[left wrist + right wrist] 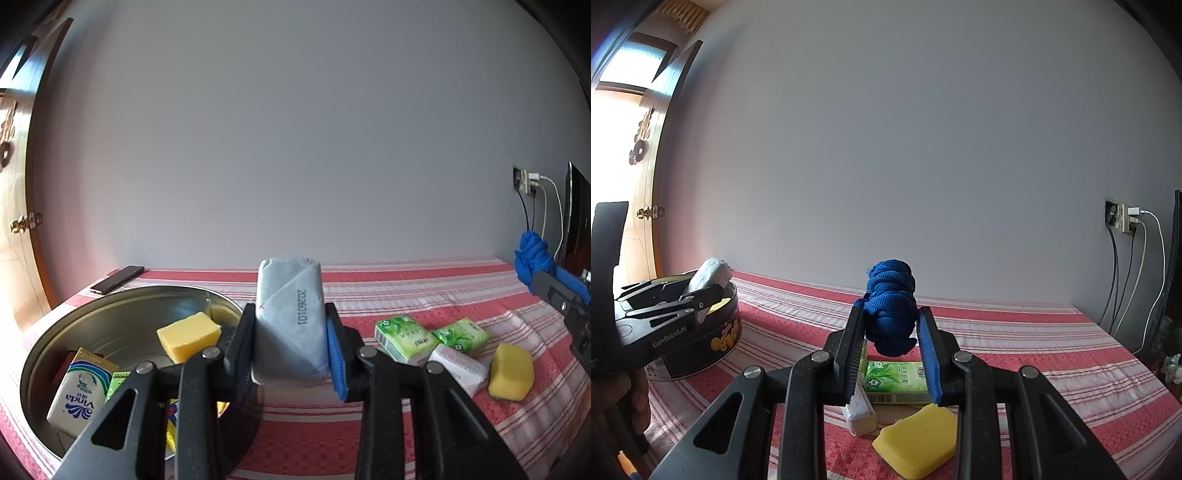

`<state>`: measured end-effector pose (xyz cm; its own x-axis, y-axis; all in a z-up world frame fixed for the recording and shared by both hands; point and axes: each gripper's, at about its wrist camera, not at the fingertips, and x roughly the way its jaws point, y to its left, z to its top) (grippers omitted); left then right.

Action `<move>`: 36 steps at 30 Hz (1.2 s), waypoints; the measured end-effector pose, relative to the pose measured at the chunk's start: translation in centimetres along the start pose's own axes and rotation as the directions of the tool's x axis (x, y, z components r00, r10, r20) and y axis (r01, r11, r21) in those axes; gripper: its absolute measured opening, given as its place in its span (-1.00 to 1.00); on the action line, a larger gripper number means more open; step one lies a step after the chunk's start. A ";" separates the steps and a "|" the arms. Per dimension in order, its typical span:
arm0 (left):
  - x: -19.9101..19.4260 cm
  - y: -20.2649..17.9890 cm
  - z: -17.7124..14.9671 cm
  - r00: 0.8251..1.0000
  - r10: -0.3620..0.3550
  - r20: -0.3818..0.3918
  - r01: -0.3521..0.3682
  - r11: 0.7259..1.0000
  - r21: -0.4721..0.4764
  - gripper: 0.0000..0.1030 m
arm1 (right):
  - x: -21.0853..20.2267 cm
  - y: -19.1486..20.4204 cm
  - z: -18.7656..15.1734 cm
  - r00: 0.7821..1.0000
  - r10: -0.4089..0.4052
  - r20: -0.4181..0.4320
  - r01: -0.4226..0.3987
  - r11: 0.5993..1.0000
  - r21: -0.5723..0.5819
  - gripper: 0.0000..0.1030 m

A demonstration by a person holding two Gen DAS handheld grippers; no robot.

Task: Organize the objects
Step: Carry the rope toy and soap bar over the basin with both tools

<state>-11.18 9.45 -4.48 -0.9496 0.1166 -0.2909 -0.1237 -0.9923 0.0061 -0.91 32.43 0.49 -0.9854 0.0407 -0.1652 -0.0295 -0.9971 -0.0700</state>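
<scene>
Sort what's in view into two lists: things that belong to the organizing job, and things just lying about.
Part of the job:
grey tissue pack in the left jaws
blue knitted bundle in the right jaws
round tin holding a yellow sponge and Vinda pack
green tissue packs
white pack
loose yellow sponge

Just lying about:
phone
wall chargers and cables

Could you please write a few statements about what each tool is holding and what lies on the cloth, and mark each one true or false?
1. The left tool is shut on a grey-blue tissue pack. True.
2. The right tool holds a yellow sponge. False: it grips a blue knitted bundle; a yellow sponge lies on the striped cloth.
3. The round tin is empty. False: it holds a Vinda pack and a yellow block, among other things.
4. Two green tissue packs lie on the cloth right of the tin. True.
5. A phone lies near the wall behind the tin. True.
</scene>
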 end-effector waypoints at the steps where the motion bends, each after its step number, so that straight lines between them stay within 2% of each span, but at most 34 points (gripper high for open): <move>1: 0.0 0.1 0.0 1.000 0.001 0.000 -0.001 1.000 -0.004 -0.33 | 0.3 0.3 0.1 1.000 0.003 -0.002 -0.003 1.000 -0.003 -0.39; 16: -0.4 0.6 -0.1 1.000 0.005 0.007 -0.005 1.000 -0.020 -0.33 | 1.9 3.1 0.2 0.998 0.051 -0.023 -0.052 0.997 -0.061 -0.39; 27: -0.4 2.0 -0.1 0.998 -0.008 -0.057 0.006 0.999 -0.044 -0.33 | 3.4 5.3 0.9 0.993 0.107 -0.041 -0.110 0.990 -0.084 -0.39; 36: -1.7 4.6 0.9 0.995 0.049 -0.083 -0.055 0.997 -0.062 -0.33 | 4.7 8.4 3.4 0.979 0.195 -0.052 -0.200 0.975 -0.101 -0.39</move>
<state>-10.36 4.77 -3.12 -0.9274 0.0635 -0.3687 -0.0536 -0.9979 -0.0372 -6.32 24.05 2.45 -0.9622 -0.1515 -0.2262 0.1850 -0.9734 -0.1350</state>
